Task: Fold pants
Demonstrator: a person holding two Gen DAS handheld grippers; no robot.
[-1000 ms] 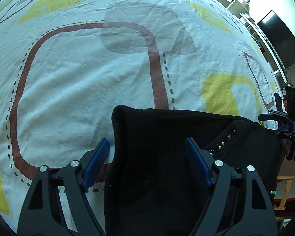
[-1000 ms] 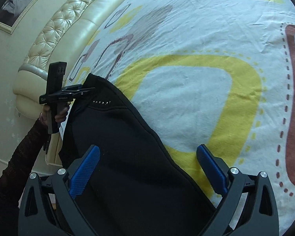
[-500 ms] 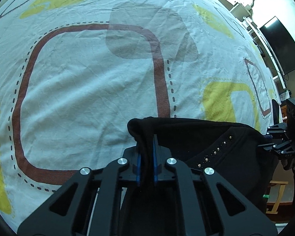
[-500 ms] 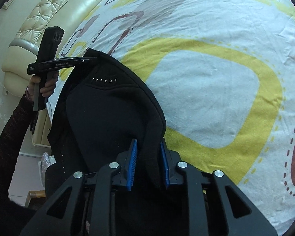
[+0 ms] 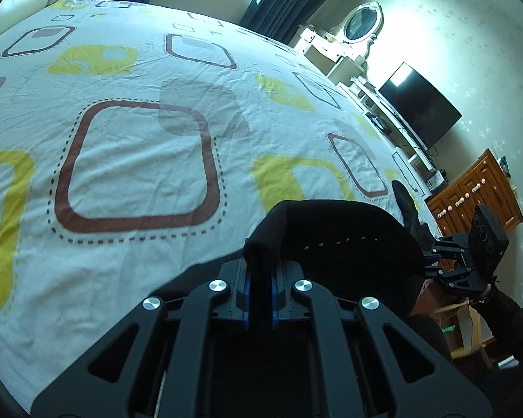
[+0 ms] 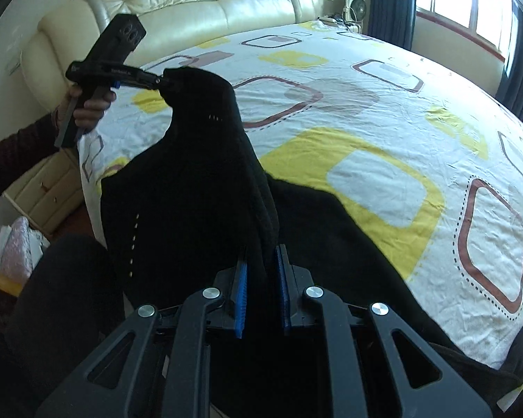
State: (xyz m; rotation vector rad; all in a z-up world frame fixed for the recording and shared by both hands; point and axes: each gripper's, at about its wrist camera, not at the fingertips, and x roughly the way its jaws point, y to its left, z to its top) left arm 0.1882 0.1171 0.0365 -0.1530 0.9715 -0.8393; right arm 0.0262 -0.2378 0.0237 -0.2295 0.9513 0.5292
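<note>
Pants of black fabric hung lifted above the near edge of the bed, stretched between two grippers, their lower part draping down onto the bedsheet. Small pale studs ran in a row across the cloth. Left gripper had its blue-padded fingers closed nearly together, clamping a bunched corner of the pants that bulged out above the tips. Right gripper likewise pinched a thick fold of the dark cloth between its blue pads, the gap being only as wide as the fabric. Beneath lay the white sheet printed with yellow and brown rounded squares, lightly wrinkled. Beyond the bed stood a cream tufted headboard, a television, a white dressing table with an oval mirror and a wooden dresser.
</note>
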